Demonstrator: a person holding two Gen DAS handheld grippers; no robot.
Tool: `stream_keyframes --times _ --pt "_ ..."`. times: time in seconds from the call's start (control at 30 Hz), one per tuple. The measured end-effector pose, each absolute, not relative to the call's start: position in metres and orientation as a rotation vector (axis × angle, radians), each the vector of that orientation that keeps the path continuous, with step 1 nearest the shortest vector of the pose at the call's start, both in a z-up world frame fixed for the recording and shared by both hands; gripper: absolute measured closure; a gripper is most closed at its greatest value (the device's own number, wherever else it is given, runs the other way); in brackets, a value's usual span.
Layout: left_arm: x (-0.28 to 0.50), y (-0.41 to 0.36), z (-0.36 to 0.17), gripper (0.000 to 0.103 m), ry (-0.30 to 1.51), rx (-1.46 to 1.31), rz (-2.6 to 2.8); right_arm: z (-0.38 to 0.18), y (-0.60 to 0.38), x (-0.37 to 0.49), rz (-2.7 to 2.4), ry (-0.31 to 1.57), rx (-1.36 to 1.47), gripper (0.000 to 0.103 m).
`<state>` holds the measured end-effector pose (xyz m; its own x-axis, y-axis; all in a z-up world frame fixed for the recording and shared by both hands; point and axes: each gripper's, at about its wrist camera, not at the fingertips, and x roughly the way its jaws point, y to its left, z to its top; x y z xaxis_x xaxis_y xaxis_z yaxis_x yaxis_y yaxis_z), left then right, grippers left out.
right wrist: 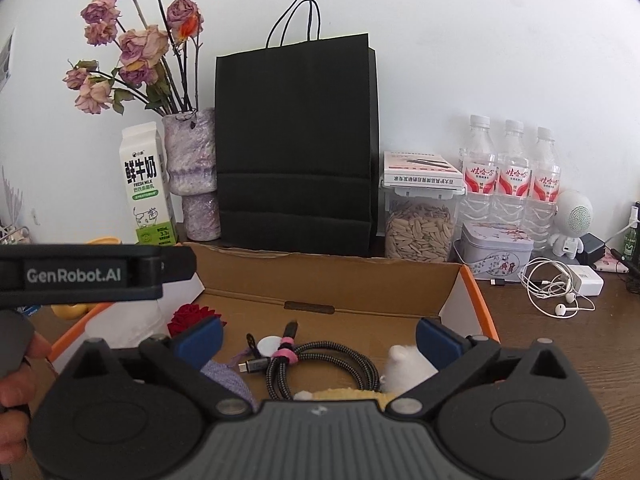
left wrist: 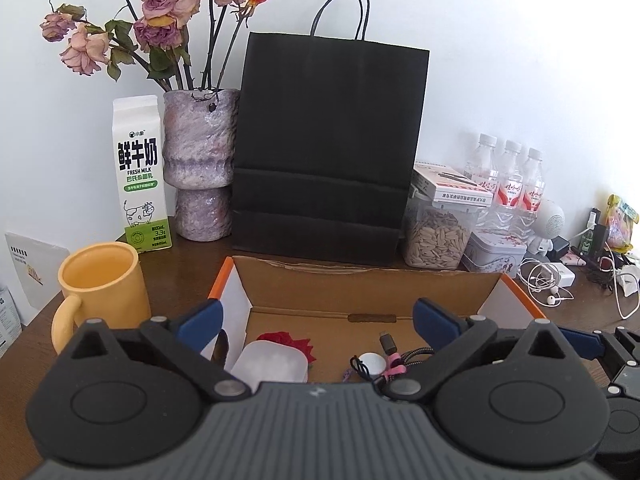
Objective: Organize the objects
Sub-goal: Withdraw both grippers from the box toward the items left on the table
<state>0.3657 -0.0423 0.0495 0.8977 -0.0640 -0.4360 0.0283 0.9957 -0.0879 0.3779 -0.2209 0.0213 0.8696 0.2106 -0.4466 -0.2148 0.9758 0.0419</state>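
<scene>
An open cardboard box (left wrist: pixel 360 280) with an orange rim lies on the brown desk just ahead of both grippers. It holds a red fabric flower (left wrist: pixel 286 340), a white translucent case (left wrist: pixel 272 362), a white disc (left wrist: pixel 372 360) and a coiled braided cable (right wrist: pixel 320 364) with a pink tie. A white fluffy toy (right wrist: pixel 408 368) and a purple cloth piece (right wrist: pixel 224 376) also lie inside. My left gripper (left wrist: pixel 316 316) stands open over the box's near left part, nothing between its blue pads. My right gripper (right wrist: pixel 319 336) is open above the cable, holding nothing.
Behind the box stand a black paper bag (left wrist: pixel 328 152), a purple vase (left wrist: pixel 200 160) of dried roses and a milk carton (left wrist: pixel 140 172). A yellow mug (left wrist: pixel 104 280) is at the left. A seed jar (right wrist: pixel 420 232), water bottles (right wrist: pixel 512 176), a tin (right wrist: pixel 496 252) and earphones (right wrist: pixel 560 288) crowd the right.
</scene>
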Motion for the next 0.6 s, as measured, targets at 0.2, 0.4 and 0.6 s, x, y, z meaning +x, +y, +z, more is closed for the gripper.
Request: stream_keyframes --times 0.2,0.4,0.6 --pt "0.357 -0.042 0.054 0.0 0.438 -0.084 -0.048 0.022 -0.22 0.373 0.221 0.461 -0.012 0.0" --pt "0.34 -0.037 0.055 0.0 0.436 -0.094 -0.044 0.026 -0.215 0.357 0.219 0.438 -0.032 0.0" --pt "0.317 -0.031 0.056 0.0 0.441 -0.108 -0.028 0.026 -0.214 0.335 0.216 0.439 -0.032 0.0"
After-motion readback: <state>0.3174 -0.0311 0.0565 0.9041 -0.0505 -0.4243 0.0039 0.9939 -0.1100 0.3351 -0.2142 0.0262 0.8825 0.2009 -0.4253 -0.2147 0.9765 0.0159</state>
